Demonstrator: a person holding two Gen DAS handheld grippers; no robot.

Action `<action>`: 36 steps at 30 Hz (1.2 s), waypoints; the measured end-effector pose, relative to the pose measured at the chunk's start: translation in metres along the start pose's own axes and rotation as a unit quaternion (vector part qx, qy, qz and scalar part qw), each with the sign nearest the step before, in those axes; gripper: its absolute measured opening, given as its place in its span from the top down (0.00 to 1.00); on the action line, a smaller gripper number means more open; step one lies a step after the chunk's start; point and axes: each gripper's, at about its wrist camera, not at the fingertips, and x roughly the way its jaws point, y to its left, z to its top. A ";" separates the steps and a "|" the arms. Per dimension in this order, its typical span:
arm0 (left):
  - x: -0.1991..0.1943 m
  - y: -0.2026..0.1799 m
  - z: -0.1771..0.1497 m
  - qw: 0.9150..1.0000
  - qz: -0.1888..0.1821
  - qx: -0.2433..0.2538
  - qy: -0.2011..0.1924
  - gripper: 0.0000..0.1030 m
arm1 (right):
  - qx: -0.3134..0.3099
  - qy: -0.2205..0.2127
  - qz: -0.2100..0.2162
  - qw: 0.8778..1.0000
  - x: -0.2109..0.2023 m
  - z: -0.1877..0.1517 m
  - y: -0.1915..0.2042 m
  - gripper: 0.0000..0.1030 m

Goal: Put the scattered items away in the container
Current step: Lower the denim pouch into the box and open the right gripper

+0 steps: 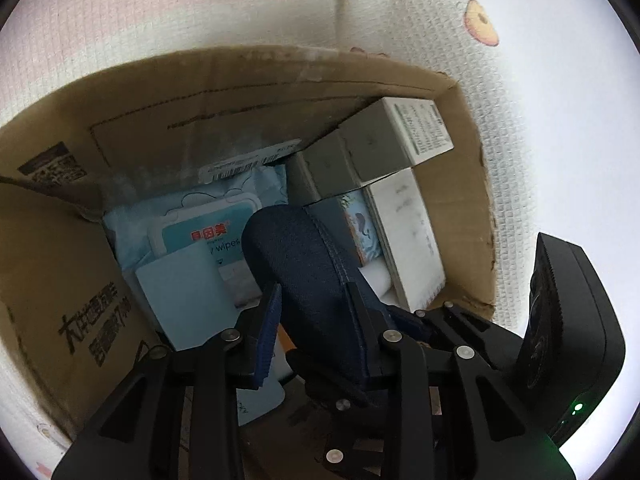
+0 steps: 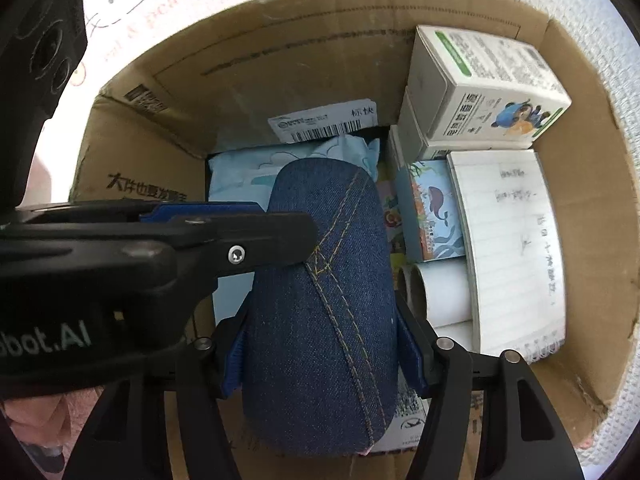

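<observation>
While the denim case (image 2: 324, 312) hangs over the open cardboard box (image 2: 592, 208), both grippers bear on it: the right gripper (image 2: 320, 344) holds its near end with fingers spread wide against both flanks, and the left gripper (image 1: 314, 308), entering from the left in the right wrist view, has narrower fingers on its sides.

Risk, judged from this moment: the case is long and rounded, and the free floor of the box looks smaller than the case. If one pair of fingers lets go first, the case may pivot on the other pair and tip against the stacked goods. A release from too high could let it roll and settle askew on the wipes pack (image 2: 240, 176).

Surroundings: the wipes pack lies far left on the box floor, under a shipping label (image 2: 324, 122). Two white cartons (image 2: 484, 92) are stacked in the far right corner. A whale-print box (image 2: 434, 212) stands just right of the case, a paper roll (image 2: 440, 292) lies near it, and a lined notebook (image 2: 516, 240) leans along the right wall. A pale blue card (image 1: 184, 296) stands near left. These crowd the drop zone; the box sits on a white printed bedspread (image 1: 540, 120).
</observation>
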 end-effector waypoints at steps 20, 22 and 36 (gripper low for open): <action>0.031 -0.001 0.004 0.996 0.082 -0.009 0.019 0.66 | 0.042 0.027 0.033 0.998 -0.003 0.029 -0.022 0.41; 0.033 -0.002 0.004 0.996 0.085 -0.006 0.019 0.66 | 0.037 0.028 0.029 0.998 -0.004 0.028 -0.021 0.41; 0.017 -0.023 -0.017 0.992 0.094 0.079 0.006 0.44 | -0.017 -0.034 -0.115 0.993 -0.035 -0.003 0.019 0.39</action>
